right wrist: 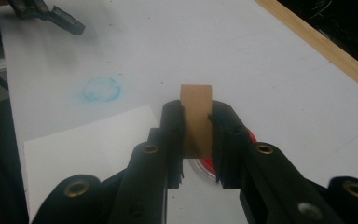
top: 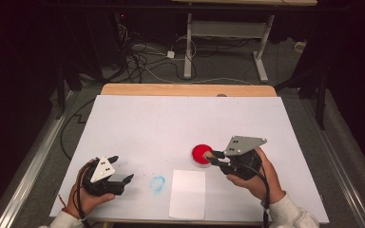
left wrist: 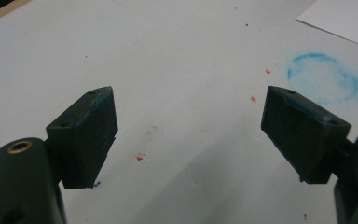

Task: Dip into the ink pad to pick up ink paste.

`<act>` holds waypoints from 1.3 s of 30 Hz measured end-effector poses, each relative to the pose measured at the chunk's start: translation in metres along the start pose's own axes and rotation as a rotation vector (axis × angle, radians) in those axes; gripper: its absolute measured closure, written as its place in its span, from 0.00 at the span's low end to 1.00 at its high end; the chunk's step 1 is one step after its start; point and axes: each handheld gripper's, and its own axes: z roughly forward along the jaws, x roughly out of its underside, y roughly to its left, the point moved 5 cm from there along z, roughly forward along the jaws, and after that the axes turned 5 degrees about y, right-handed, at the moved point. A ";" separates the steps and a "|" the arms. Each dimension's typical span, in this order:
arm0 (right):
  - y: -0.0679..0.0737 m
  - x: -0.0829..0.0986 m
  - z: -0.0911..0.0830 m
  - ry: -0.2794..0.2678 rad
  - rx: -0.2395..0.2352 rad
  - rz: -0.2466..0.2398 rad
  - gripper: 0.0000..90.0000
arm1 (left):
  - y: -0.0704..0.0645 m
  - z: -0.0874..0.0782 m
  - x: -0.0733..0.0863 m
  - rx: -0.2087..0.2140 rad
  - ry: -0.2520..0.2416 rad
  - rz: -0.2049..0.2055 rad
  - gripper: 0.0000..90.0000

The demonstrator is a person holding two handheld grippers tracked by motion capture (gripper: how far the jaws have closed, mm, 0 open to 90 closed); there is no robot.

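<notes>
Worktop (top: 138, 118): a wooden table, its bare wood showing as a strip along the far edge, covered otherwise by a white sheet. Lying on it: a red dish (top: 201, 155) right of centre; a blank white paper (top: 187, 194) at the near edge, just nearer than the dish; a blue ring-shaped smudge (top: 158, 184) just left of the paper; small red specks (left wrist: 140, 157) toward the near left corner.
</notes>
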 end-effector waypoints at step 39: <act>0.056 0.006 0.046 0.206 -0.110 -0.171 0.85 | -0.008 0.001 -0.001 0.025 0.013 0.019 0.21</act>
